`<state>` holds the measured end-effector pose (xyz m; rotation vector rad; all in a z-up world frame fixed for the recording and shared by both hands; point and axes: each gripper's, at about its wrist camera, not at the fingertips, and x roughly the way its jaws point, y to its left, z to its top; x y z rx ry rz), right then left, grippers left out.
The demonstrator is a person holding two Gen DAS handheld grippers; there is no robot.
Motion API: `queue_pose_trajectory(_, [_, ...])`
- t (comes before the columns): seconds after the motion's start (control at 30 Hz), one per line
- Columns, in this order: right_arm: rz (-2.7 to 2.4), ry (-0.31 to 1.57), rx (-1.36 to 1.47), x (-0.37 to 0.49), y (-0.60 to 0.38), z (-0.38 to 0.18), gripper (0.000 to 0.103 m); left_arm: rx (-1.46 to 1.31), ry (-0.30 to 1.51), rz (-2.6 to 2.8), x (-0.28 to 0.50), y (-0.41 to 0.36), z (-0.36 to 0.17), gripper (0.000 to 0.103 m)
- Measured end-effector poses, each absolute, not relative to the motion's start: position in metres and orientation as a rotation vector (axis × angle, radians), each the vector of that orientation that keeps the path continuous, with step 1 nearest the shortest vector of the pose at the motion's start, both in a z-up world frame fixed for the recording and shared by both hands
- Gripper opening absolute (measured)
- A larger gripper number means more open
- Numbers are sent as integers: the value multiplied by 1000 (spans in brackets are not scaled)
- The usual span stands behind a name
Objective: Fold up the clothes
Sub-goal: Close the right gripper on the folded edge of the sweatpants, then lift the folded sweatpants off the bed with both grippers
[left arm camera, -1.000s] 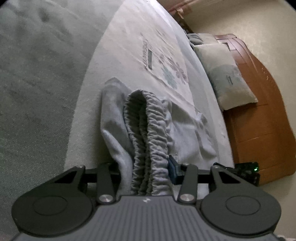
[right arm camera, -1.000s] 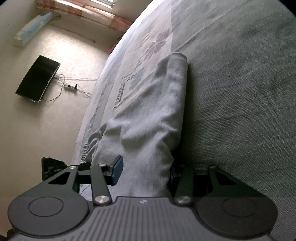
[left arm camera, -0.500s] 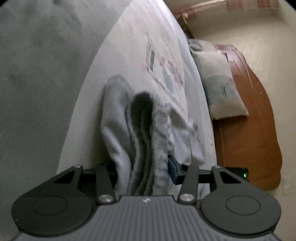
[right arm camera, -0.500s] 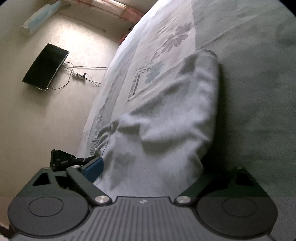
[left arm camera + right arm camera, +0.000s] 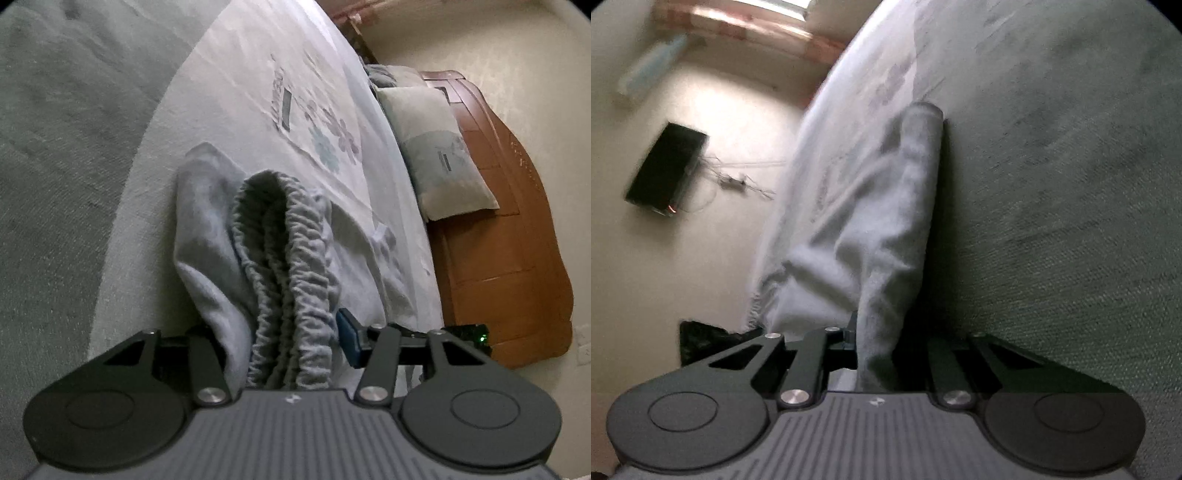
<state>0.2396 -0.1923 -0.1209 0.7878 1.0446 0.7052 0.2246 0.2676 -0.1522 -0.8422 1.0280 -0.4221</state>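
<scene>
While the grey trousers (image 5: 221,236) are lying along the bed, on the pale flowered sheet (image 5: 258,74) beside a darker green-grey blanket (image 5: 55,147), both ends of them are taken by the tools. In the left wrist view the gathered elastic waistband (image 5: 291,258) is seen between the fingers of the left gripper (image 5: 284,343), which are spread about halfway; the jaws are opening slightly, and the blue pad (image 5: 349,341) on the right side stands just beside the cloth, so it cannot be told whether it presses on it. In the right wrist view the right gripper (image 5: 877,339) is pressed together on a narrow fold of the trouser leg (image 5: 908,206), and the cloth is pinched between its jaws. A pillow (image 5: 436,147) is placed against a wooden headboard (image 5: 517,240) at the far end of the bed. A dark screen (image 5: 665,173) is seen on the wall, blurred.
</scene>
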Motion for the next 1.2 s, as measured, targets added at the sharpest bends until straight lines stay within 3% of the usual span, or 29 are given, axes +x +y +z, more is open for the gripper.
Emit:
queue_pose_trajectory(0.4, [675, 991, 710, 223, -170, -81, 16, -741, 993, -301, 218, 244, -117, 38])
queue_pose_trajectory(0.7, [721, 900, 631, 207, -169, -41, 16, -657, 916, -377, 218, 219, -66, 36])
queue_pose_trajectory(1.2, [575, 756, 617, 167, -249, -7, 16, -444, 931, -507, 262, 89, -21, 31])
